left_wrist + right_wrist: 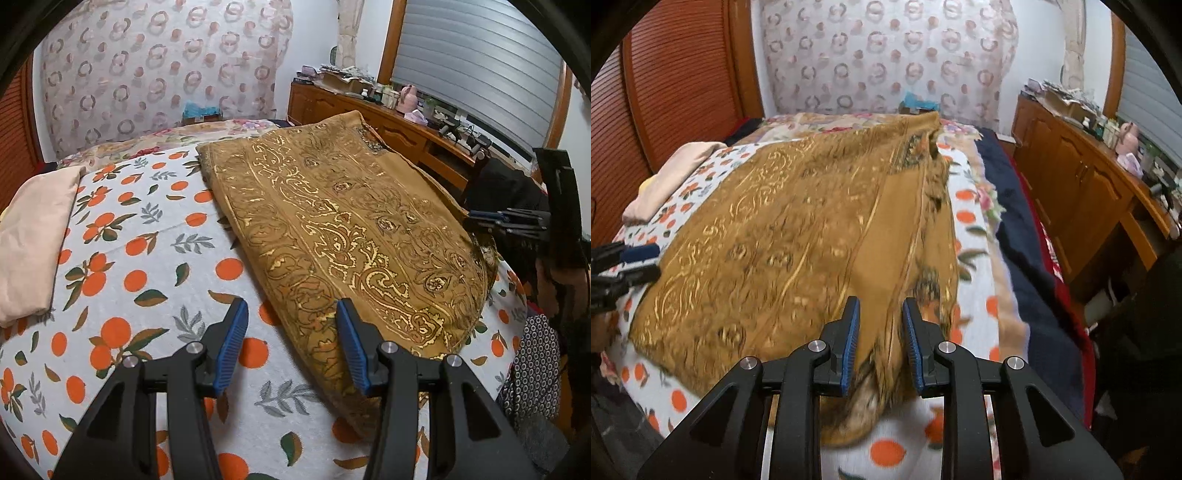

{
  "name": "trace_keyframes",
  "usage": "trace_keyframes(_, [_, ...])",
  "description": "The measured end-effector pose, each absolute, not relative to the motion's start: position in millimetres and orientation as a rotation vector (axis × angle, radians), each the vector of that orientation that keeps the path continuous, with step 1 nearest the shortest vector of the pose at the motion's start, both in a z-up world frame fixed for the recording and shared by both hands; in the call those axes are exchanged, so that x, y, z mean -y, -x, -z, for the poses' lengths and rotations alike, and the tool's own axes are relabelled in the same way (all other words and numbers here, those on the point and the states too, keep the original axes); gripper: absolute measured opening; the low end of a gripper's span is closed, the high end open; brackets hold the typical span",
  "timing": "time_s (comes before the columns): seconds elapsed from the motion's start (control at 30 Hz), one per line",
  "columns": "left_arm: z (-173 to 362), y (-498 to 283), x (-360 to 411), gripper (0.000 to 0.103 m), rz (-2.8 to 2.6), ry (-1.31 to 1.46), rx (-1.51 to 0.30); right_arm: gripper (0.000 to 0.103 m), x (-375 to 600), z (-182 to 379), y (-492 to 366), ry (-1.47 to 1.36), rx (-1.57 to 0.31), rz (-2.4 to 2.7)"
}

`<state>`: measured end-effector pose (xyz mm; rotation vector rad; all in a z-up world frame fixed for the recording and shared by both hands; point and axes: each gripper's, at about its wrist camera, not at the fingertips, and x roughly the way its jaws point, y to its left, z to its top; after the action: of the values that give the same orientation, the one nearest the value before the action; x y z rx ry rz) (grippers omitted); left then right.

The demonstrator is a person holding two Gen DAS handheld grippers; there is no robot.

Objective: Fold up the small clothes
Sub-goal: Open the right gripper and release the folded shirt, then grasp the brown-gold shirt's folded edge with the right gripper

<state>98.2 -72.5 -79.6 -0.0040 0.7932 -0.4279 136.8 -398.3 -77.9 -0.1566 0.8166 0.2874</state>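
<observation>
A brown garment with a gold paisley print [351, 221] lies spread flat on the orange-print bed sheet [147, 258]. My left gripper [291, 306] hovers open over the garment's near left edge, with nothing pinched. In the right wrist view the garment [775, 240] is blurred, and a bunched fold at its near right corner lies between the fingers of my right gripper [881, 306]. Those jaws stand slightly apart and the pads do not press the cloth. The right gripper [517, 221] also shows at the far right of the left wrist view. The left gripper [624, 258] shows at the left edge of the right wrist view.
A folded pale pink cloth [29, 240] rests on the bed's left side. A wooden dresser [1089, 177] with clutter runs along the right wall. A dark blue blanket [1015, 221] hangs off the bed's right edge. A person's dotted clothing [535, 362] is at the right.
</observation>
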Motion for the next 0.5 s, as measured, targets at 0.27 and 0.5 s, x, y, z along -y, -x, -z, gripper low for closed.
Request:
trace_keyframes(0.27, [77.8,-95.9,75.4,0.049,0.429,0.001,-0.787,0.022,396.5,89.5,-127.1,0.186,-0.818,-0.270])
trace_keyframes(0.5, [77.4,-95.7,75.8,0.049,0.431,0.002,-0.786,0.005,396.2,85.3,-121.0,0.179,-0.771,-0.299])
